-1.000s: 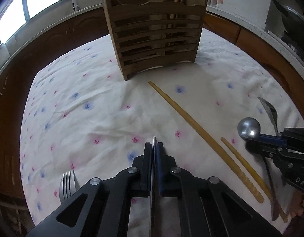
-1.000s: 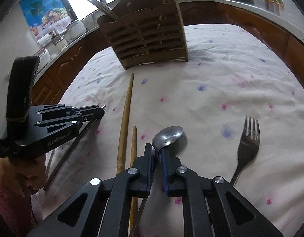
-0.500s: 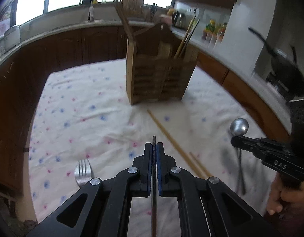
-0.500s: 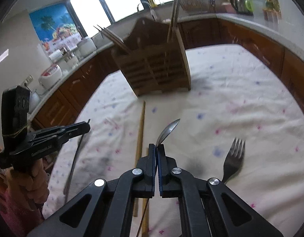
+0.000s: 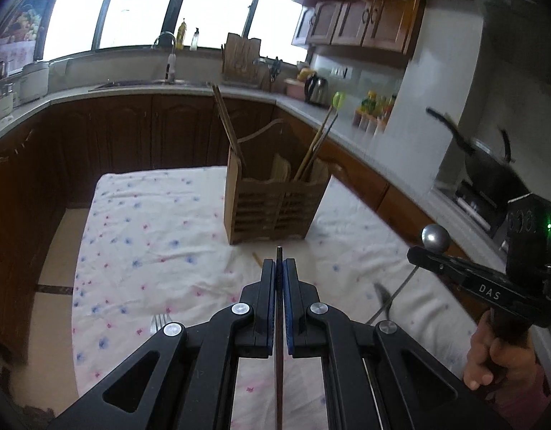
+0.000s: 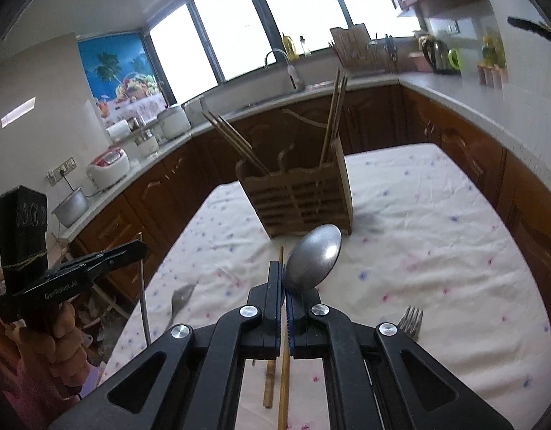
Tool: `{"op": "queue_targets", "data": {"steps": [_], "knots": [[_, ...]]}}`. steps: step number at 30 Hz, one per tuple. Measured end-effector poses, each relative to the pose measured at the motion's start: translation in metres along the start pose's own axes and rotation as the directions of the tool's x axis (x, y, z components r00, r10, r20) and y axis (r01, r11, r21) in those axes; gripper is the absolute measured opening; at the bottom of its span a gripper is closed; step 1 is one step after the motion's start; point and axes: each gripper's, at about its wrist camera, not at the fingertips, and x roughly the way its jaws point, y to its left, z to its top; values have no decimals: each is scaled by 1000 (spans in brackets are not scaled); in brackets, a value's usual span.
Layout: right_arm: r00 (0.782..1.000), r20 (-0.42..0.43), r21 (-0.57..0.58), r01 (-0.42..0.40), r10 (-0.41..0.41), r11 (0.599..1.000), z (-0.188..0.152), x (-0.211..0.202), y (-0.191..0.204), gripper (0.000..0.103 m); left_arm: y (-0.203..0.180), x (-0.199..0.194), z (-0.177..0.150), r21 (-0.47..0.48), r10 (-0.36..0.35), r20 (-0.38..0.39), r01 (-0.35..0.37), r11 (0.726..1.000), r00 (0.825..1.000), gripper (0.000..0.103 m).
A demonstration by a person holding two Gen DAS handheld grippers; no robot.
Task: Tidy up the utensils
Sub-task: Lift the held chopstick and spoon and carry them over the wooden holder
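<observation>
A wooden slatted utensil holder (image 5: pixel 275 208) stands at the far middle of the table, with chopsticks leaning in it; it also shows in the right wrist view (image 6: pixel 304 200). My left gripper (image 5: pixel 279 268) is shut on a thin metal utensil handle (image 5: pixel 279 322), held high above the table; it appears at the left of the right wrist view (image 6: pixel 139 249). My right gripper (image 6: pixel 284 279) is shut on a steel spoon (image 6: pixel 313 258), bowl up; it appears at the right of the left wrist view (image 5: pixel 417 252) with the spoon bowl (image 5: pixel 435 237).
Two wooden chopsticks (image 6: pixel 283 351) lie on the flowered tablecloth (image 6: pixel 418 251) below my right gripper. A fork (image 6: pixel 411 320) lies at the right, seen also in the left wrist view (image 5: pixel 160 322). Another spoon (image 6: pixel 180 297) lies at the left. Dark cabinets and counters surround the table.
Both grippers have risen well above the table with their utensils. The holder now looks smaller and farther. The spoon has turned from edge-on to show its bowl.
</observation>
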Motion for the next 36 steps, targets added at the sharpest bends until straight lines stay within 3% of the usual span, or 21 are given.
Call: {"op": "queue_targets", "data": {"steps": [9,22,36], "knots": [[998,69,-36,15,-13,999,14,-14,7,2,10,-25,1,-34,17,104,-13,999,994,3],[996,83,-46,23,-20,999,22,-11,4,2,15,-36,5,-37,32,163,-26,999,986,3],[993,113,-64,50,-42,997,42,-3,-5,2,16,-36,25,-26,35,264,-29,999,964,3]]}}
